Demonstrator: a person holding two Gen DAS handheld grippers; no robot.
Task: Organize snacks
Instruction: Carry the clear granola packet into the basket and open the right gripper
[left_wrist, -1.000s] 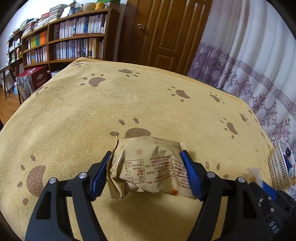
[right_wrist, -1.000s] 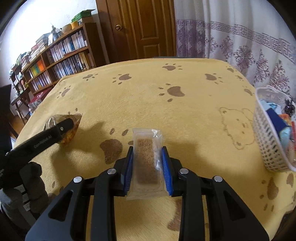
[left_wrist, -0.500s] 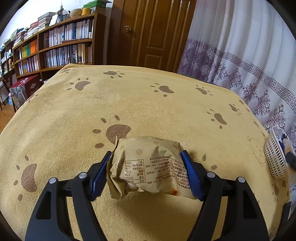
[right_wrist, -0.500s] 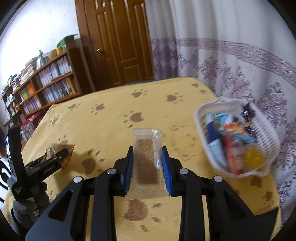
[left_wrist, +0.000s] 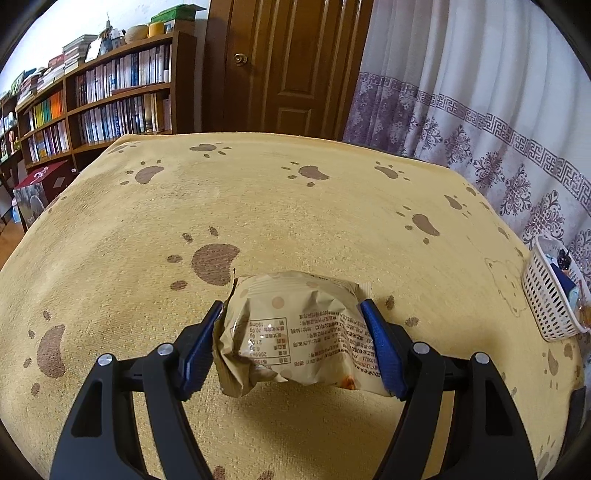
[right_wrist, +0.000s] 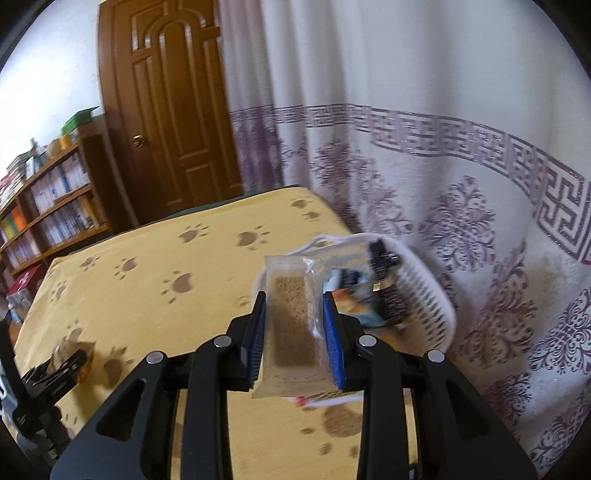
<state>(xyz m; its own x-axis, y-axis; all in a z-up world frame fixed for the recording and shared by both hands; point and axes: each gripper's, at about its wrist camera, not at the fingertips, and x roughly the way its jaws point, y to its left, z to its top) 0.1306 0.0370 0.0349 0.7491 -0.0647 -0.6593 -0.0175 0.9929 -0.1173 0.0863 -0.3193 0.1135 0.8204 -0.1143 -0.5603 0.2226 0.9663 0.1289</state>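
Black tongs (left_wrist: 291, 325), blue pads (left_wrist: 380, 347), silver screws (right_wrist: 367, 339)

The left gripper (left_wrist: 291, 334) points down toward the table (left_wrist: 332, 206), its jaws wide and clamped on a snack packet (left_wrist: 295, 328). The right gripper (right_wrist: 295, 332), nearly closed, pinches a clear bar packet (right_wrist: 291, 321).

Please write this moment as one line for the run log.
left claw: shut on tan snack bag | right claw: shut on clear snack packet, by white basket | phase: carrying
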